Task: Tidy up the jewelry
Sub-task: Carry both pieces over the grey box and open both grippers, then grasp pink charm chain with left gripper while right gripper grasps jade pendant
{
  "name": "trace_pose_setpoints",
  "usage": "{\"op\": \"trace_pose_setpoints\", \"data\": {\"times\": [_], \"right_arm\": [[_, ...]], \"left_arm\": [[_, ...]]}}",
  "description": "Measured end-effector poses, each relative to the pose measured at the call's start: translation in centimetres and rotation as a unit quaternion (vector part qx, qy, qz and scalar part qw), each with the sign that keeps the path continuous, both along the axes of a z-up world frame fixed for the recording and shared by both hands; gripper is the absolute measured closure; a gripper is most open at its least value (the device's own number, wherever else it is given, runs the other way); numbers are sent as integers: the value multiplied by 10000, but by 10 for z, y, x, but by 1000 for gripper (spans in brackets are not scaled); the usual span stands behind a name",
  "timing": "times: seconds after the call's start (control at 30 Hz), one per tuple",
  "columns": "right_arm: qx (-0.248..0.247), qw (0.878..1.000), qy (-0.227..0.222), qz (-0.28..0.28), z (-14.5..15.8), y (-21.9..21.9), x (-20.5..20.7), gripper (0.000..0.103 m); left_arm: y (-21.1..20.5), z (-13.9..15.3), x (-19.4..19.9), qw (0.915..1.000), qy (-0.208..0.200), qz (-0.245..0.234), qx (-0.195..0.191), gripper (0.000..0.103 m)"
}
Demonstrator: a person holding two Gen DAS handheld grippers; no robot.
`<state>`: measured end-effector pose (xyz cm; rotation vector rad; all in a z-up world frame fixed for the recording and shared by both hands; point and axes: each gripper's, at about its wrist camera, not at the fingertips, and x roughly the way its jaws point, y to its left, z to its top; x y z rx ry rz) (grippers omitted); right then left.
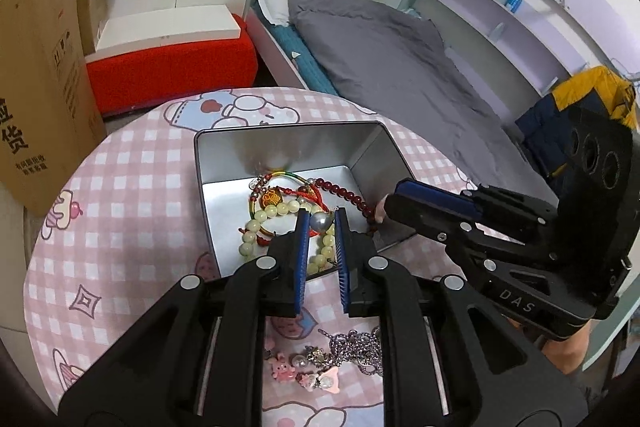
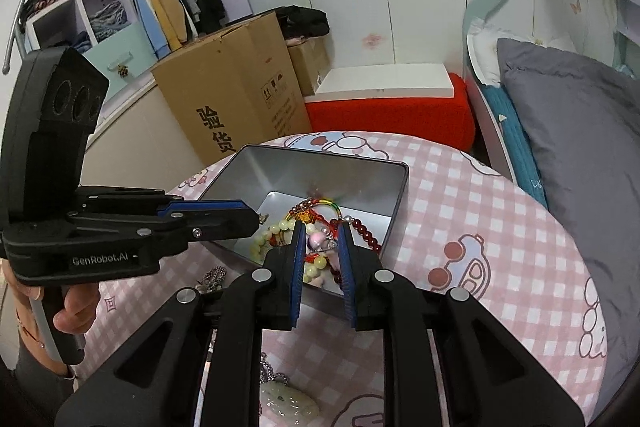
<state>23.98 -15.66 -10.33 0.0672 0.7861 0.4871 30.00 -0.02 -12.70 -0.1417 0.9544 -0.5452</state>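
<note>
A silver tin box (image 1: 224, 155) (image 2: 280, 171) sits on the pink checked table and holds a pale bead bracelet (image 1: 250, 237), a dark red bead bracelet (image 1: 344, 193) and red and rainbow cords. My left gripper (image 1: 320, 217) is over the box and shut on a grey pearl piece (image 1: 322, 221). My right gripper (image 2: 320, 237) is over the box's near side and shut on a pink and silver bead piece (image 2: 318, 241). Each gripper shows from the side in the other's view, the right one (image 1: 384, 205) and the left one (image 2: 258, 217).
Loose jewelry lies on the table near me: a silver chain (image 1: 360, 343), pink charms (image 1: 304, 373) and a pale jade pendant (image 2: 288, 401). A cardboard box (image 2: 236, 87), a red stool (image 2: 388, 107) and a bed with a grey cover (image 1: 400, 67) surround the table.
</note>
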Motion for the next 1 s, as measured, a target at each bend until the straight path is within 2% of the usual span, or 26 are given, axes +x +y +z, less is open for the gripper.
{"op": "trace_pose_setpoints", "data": {"times": [0.03,0.07,0.17,0.47,0.6,0.8,1.0], "right_arm": [[9,10000,5,-4,0,-1,0,87],[15,10000,-2,-17,0,-2,-2,87],[95,9999,14,-45,2,-5,-5,87],[87,9996,-241,-100,24,-13,-32,87],[-109,9994,-315,-36,25,-13,-48,82],[-639,9978,-176,84,0,-14,-72,70],[-957,9949,155,289,-36,-12,-90,68]], "left_arm": [[0,1,0,10000,7,7,-4,86],[1,1,-1,10000,5,21,-10,79],[6,6,-4,9999,-55,93,-114,41],[12,31,-35,9981,-565,246,-6,41],[25,36,-57,9962,-757,418,95,41],[39,21,-87,9929,-837,675,514,41],[40,-10,-112,9930,-683,643,718,41]]}}
